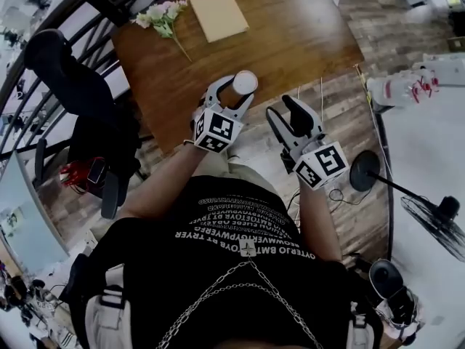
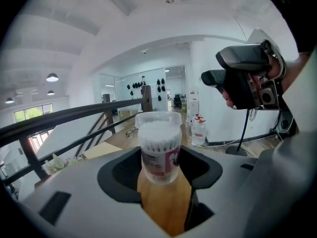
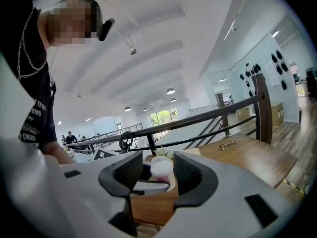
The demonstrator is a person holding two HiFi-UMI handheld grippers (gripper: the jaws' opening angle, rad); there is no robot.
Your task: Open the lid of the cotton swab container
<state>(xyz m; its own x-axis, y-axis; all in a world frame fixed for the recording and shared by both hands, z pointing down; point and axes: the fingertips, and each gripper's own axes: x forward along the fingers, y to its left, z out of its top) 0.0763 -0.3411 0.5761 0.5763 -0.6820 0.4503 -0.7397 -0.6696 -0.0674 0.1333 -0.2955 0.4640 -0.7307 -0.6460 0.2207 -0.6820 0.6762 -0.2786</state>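
Fingers (image 2: 121,175) of the left gripper (image 1: 231,97) clamp the cotton swab container (image 2: 159,150) low, above the table (image 1: 290,35) edge; the right gripper (image 3: 153,175) gapes empty. Likely light, slick, thin plastic: take the lid (image 2: 158,117) by its rim.
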